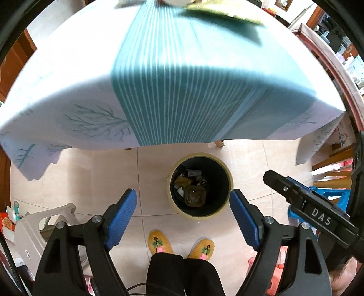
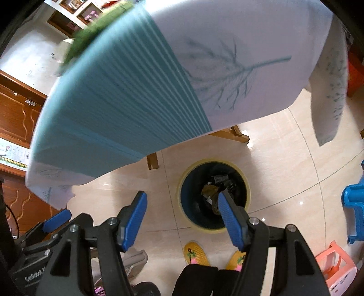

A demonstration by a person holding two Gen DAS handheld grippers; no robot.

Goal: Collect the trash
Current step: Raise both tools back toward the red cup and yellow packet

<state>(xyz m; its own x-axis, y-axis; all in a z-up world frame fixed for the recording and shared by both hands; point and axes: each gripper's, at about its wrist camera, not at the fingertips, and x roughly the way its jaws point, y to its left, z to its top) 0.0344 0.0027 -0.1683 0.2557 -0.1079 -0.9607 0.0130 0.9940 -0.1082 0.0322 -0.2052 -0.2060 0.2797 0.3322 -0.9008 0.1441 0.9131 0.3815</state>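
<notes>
Green item (image 1: 225, 13) on the counter (image 1: 68, 68) blurred and edge-cropped, bin (image 2: 213, 195) contents partly behind a blue pad, too dark to identify

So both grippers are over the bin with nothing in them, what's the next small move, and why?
Probably lift both toward the table: the left gripper and right gripper are open and empty, trash already lies in the bin, and a green wrapper remains on the table's far edge.
</notes>
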